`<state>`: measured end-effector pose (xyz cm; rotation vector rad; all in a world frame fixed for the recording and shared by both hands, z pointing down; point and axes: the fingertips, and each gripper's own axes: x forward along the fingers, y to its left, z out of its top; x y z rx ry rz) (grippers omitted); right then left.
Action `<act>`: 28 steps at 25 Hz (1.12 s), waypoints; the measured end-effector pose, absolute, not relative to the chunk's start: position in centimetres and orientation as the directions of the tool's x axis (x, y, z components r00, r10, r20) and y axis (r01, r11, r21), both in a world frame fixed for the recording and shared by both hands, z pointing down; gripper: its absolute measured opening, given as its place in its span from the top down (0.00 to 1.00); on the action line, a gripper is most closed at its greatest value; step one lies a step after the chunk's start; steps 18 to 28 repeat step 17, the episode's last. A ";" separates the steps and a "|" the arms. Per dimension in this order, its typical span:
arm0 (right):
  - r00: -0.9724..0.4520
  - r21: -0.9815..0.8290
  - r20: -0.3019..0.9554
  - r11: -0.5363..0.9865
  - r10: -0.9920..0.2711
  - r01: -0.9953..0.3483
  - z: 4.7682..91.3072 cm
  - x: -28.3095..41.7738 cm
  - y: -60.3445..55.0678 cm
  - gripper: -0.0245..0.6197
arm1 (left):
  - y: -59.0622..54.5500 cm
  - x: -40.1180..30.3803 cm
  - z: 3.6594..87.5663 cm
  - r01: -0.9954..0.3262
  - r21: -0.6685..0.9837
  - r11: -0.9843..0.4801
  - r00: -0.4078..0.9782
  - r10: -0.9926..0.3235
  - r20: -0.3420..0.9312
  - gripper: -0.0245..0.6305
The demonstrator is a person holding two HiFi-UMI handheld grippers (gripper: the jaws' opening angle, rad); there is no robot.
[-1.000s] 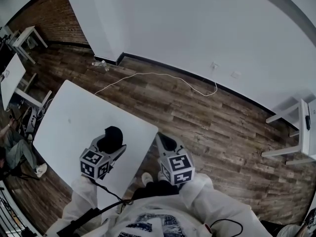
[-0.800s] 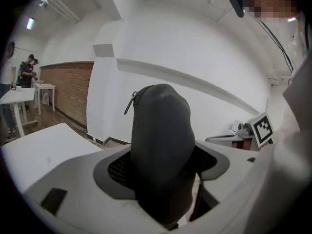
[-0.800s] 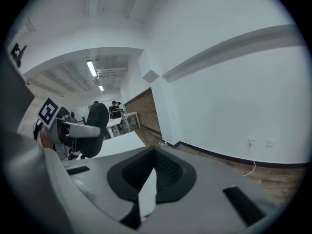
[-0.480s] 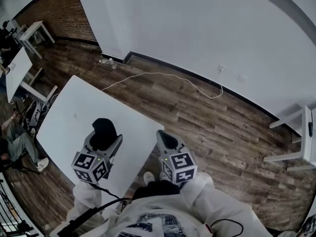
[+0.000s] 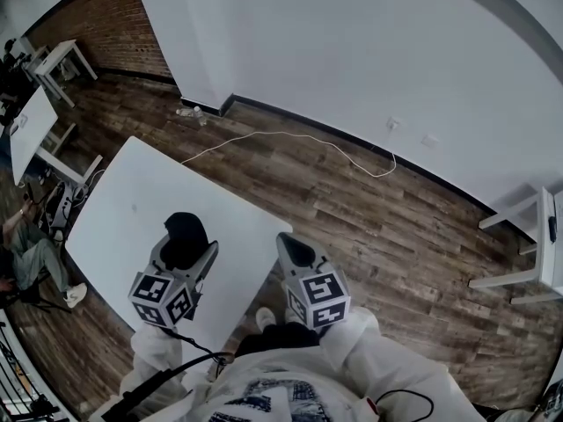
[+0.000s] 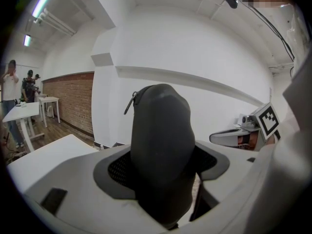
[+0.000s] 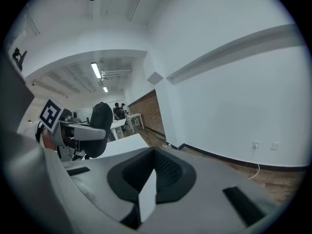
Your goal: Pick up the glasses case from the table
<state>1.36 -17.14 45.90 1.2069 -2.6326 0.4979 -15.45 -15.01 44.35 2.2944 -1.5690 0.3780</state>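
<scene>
The glasses case (image 5: 186,236) is black and rounded, with a zip pull near its top (image 6: 129,103). My left gripper (image 5: 187,248) is shut on it and holds it upright above the white table (image 5: 123,200). In the left gripper view the glasses case (image 6: 161,150) fills the gap between the jaws. My right gripper (image 5: 293,251) hangs past the table's right edge, over the wooden floor, jaws together and holding nothing. From the right gripper view the glasses case (image 7: 101,126) shows at the left, in the other gripper.
A white cable (image 5: 290,137) lies across the wooden floor, with small bottles (image 5: 189,112) by the wall corner. More white tables (image 5: 31,117) and a seated person (image 5: 22,258) are at the left. Another white table (image 5: 541,236) stands at the right.
My left gripper has risen with the glasses case, lifting it off the table, then held still. The right gripper has barely shifted.
</scene>
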 end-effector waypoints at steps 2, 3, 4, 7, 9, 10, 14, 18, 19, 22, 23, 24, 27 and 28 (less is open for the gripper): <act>-0.646 -0.213 0.316 0.611 -0.695 -0.762 45.9 1.3 -17.1 0.96 | -15.0 -15.5 44.4 -0.934 0.121 -0.336 0.356 -0.845 0.399 0.41; -0.646 -0.209 0.316 0.613 -0.695 -0.762 45.9 1.2 -17.1 0.96 | -14.9 -15.6 44.5 -0.934 0.121 -0.335 0.355 -0.844 0.402 0.41; -0.646 -0.206 0.316 0.614 -0.695 -0.762 45.9 1.1 -17.0 0.96 | -14.8 -15.7 44.6 -0.935 0.121 -0.334 0.354 -0.843 0.405 0.41; -0.646 -0.204 0.315 0.615 -0.696 -0.762 45.8 1.0 -17.0 0.96 | -14.6 -15.8 44.8 -0.936 0.117 -0.331 0.349 -0.841 0.412 0.41; -0.644 -0.206 0.314 0.612 -0.698 -0.763 45.7 1.1 -16.9 0.96 | -14.5 -15.8 44.9 -0.937 0.118 -0.329 0.347 -0.842 0.413 0.41; -0.644 -0.207 0.313 0.611 -0.699 -0.764 45.7 1.2 -16.9 0.96 | -14.4 -15.8 44.9 -0.938 0.117 -0.327 0.345 -0.843 0.413 0.41; -0.645 -0.207 0.311 0.612 -0.698 -0.763 45.6 1.0 -16.7 0.96 | -14.1 -16.0 45.0 -0.941 0.115 -0.320 0.338 -0.844 0.416 0.41; -0.647 -0.206 0.310 0.615 -0.697 -0.761 45.4 0.7 -16.7 0.96 | -14.0 -16.2 44.9 -0.941 0.119 -0.318 0.338 -0.844 0.417 0.41; -0.647 -0.206 0.310 0.615 -0.697 -0.761 45.4 0.7 -16.7 0.96 | -14.0 -16.2 44.9 -0.941 0.119 -0.318 0.338 -0.844 0.417 0.41; -0.647 -0.206 0.310 0.615 -0.697 -0.761 45.4 0.7 -16.7 0.96 | -14.0 -16.2 44.9 -0.941 0.119 -0.318 0.338 -0.844 0.417 0.41; -0.647 -0.206 0.310 0.615 -0.697 -0.761 45.4 0.7 -16.7 0.96 | -14.0 -16.2 44.9 -0.941 0.119 -0.318 0.338 -0.844 0.417 0.41; -0.647 -0.206 0.310 0.615 -0.697 -0.761 45.4 0.7 -16.7 0.96 | -14.0 -16.2 44.9 -0.941 0.119 -0.318 0.338 -0.844 0.417 0.41; -0.647 -0.206 0.310 0.615 -0.697 -0.761 45.4 0.7 -16.7 0.96 | -14.0 -16.2 44.9 -0.941 0.119 -0.318 0.338 -0.844 0.417 0.41; -0.647 -0.206 0.310 0.615 -0.697 -0.761 45.4 0.7 -16.7 0.96 | -14.0 -16.2 44.9 -0.941 0.119 -0.318 0.338 -0.844 0.417 0.41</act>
